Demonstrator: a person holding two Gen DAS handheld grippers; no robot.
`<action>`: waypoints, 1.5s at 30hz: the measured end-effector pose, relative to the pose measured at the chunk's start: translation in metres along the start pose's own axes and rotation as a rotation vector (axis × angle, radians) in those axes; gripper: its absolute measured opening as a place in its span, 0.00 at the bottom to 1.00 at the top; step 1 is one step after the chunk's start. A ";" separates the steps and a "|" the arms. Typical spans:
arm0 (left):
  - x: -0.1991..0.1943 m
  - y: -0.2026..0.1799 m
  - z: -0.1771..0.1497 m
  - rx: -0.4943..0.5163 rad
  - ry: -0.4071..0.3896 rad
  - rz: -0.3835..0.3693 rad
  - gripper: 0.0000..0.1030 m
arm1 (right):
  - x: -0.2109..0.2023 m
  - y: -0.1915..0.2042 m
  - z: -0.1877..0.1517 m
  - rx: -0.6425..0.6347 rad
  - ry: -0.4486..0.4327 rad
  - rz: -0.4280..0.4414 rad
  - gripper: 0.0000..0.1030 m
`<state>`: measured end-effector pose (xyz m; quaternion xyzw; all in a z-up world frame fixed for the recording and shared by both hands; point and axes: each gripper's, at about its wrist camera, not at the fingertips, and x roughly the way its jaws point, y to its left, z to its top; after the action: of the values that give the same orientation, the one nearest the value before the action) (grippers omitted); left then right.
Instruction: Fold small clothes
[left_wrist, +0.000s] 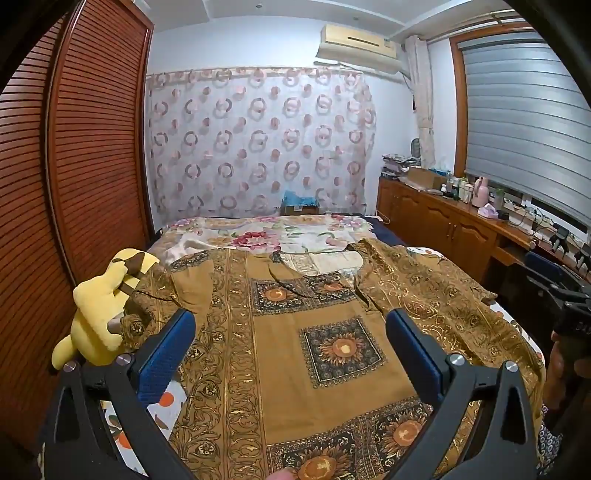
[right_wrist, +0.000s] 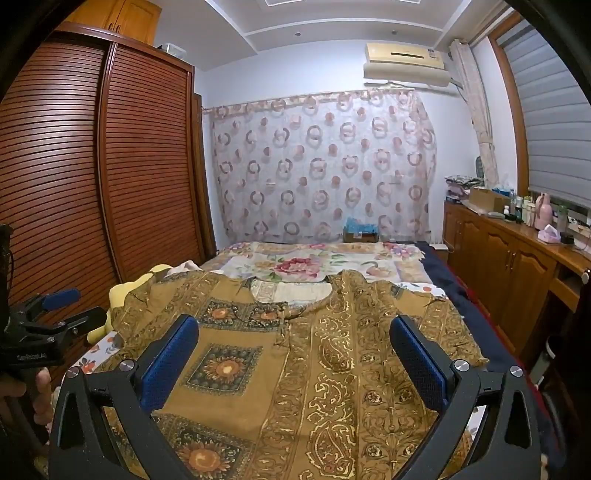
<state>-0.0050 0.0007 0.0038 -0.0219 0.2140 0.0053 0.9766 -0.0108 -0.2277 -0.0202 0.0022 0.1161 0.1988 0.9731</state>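
My two hand-held grippers, left (left_wrist: 290, 354) and right (right_wrist: 293, 362), hover wide open and empty. The brown patterned shirt (left_wrist: 295, 332) lies flat on the bed (right_wrist: 314, 262) below, its length running toward twelve o'clock, collar far. Left is nearer the nine o'clock sleeve, right nearer three.

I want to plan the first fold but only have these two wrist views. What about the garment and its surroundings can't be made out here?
- Brown patterned garment: its near hem is cut off by the bottom edge in both views.
- Its left sleeve: partly hidden by the left gripper fingers and bunched against the yellow plush toy.
- Its back side: hidden, lying face down on the bed.
- Bottles on the sideboard: too small to identify.
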 end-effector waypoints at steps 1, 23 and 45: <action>0.000 0.001 0.000 0.002 0.000 0.001 1.00 | 0.000 0.000 0.000 -0.001 0.000 -0.001 1.00; -0.002 0.000 0.003 0.009 -0.008 -0.008 1.00 | 0.001 0.001 0.000 -0.003 -0.001 -0.003 1.00; 0.001 0.002 0.002 0.009 -0.005 0.001 1.00 | 0.001 0.002 0.001 -0.005 0.004 0.002 1.00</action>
<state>-0.0039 0.0027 0.0049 -0.0176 0.2115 0.0048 0.9772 -0.0101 -0.2251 -0.0193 -0.0007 0.1174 0.2003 0.9727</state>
